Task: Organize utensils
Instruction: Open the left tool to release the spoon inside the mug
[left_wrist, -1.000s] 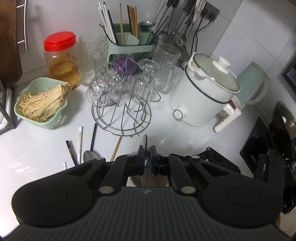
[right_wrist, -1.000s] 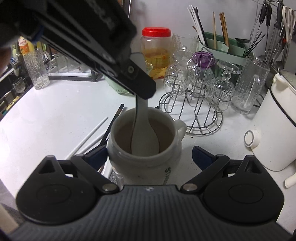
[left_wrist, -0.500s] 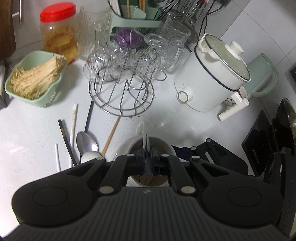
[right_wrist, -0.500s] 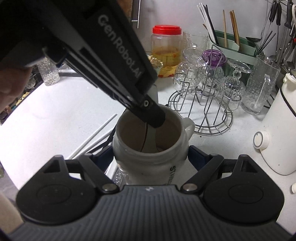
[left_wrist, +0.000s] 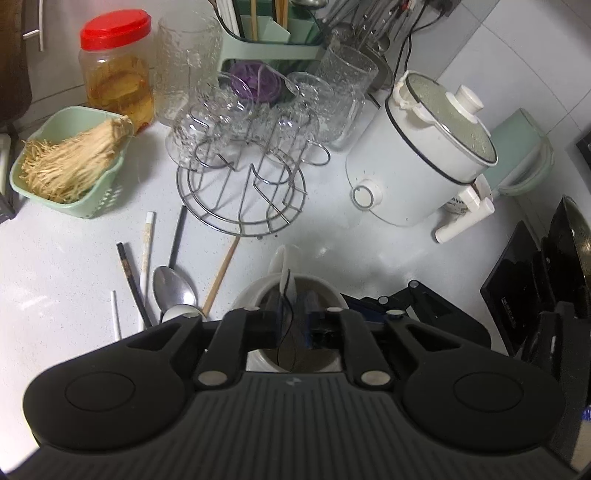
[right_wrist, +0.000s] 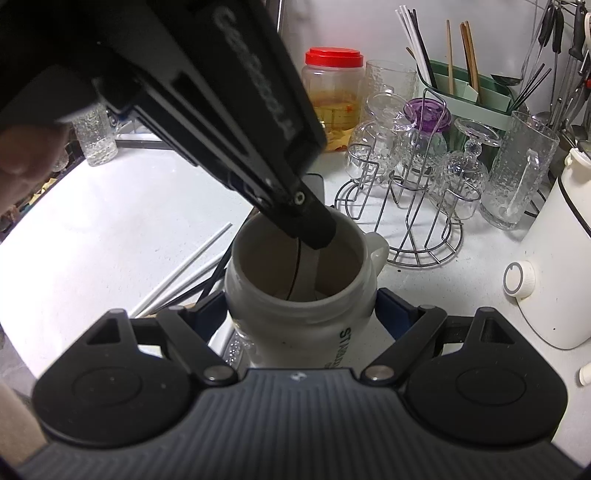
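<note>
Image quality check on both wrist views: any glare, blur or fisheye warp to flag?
Left wrist: glare patch on the counter beside the white cooker, strong fisheye bending at the edges, objects sharp. Right wrist: the left gripper close to the lens looks soft, its lettering smeared; the mug stays sharp.

Even, cool indoor light fills both fisheye views, with soft glare on the white counter (left_wrist: 332, 251) and faint shadows beneath the wire rack (left_wrist: 242, 192). Edges bow and darken at the corners. In the right wrist view the left tool (right_wrist: 314, 236) looms close, blurred.
</note>
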